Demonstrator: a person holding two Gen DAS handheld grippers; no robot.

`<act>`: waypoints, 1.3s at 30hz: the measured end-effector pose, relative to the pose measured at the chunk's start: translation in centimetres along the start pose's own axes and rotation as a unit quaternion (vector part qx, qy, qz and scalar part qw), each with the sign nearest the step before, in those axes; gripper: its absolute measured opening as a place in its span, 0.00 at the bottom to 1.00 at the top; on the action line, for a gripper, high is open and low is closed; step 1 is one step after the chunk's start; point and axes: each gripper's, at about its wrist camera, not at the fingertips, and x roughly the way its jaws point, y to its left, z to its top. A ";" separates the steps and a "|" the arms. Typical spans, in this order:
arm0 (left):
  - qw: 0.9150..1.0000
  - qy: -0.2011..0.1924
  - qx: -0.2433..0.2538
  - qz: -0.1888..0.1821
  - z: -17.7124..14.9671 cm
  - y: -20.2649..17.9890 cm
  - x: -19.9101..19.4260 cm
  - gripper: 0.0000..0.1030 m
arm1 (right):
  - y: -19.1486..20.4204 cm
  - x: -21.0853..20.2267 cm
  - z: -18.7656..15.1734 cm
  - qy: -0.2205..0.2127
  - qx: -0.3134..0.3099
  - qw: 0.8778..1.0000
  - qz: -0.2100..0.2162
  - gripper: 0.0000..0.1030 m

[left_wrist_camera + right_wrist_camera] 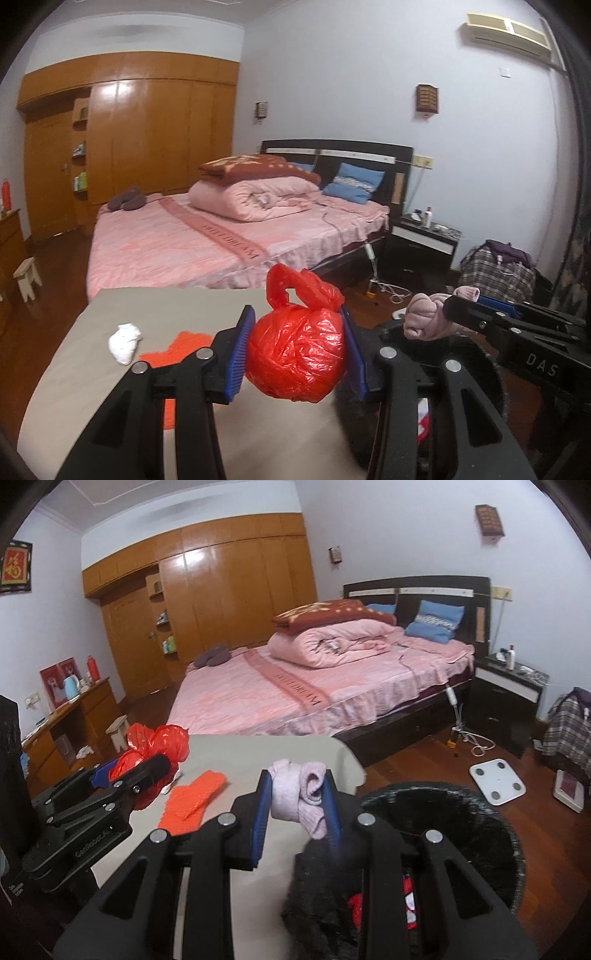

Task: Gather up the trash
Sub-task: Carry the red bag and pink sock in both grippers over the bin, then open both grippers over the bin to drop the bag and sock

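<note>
My left gripper [297, 349] is shut on a knotted red plastic bag [297, 354] and holds it above the right edge of the grey table [177, 306]. It also shows at the left of the right wrist view [147, 764]. My right gripper [297, 801] is shut on a balled pale pink sock [295, 795], held over the near rim of the black trash bin [443, 797]. In the left wrist view the sock [424, 314] is to the right of the bag. A crumpled white tissue [125, 342] and an orange cloth [194, 801] lie on the table.
The bin holds red and white scraps [408, 904]. A pink bed [295, 698] stands behind the table, with a nightstand [509, 694] at its right. A white scale [496, 781] lies on the wood floor. A wooden desk [74, 716] and a stool [120, 731] are at the left.
</note>
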 end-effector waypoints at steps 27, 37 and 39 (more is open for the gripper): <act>0.987 0.032 0.068 -0.145 -1.6 -12.8 5.5 0.44 | -12.2 -2.4 -5.0 0.020 0.055 0.991 -0.119 0.26; 0.979 0.061 0.072 -0.179 -2.7 -13.7 7.9 0.64 | -14.9 -1.7 -6.3 0.030 0.069 0.985 -0.157 0.58; 0.981 0.059 0.070 -0.170 -2.6 -13.0 7.8 0.73 | -15.0 -2.0 -6.3 0.023 0.071 0.983 -0.169 0.82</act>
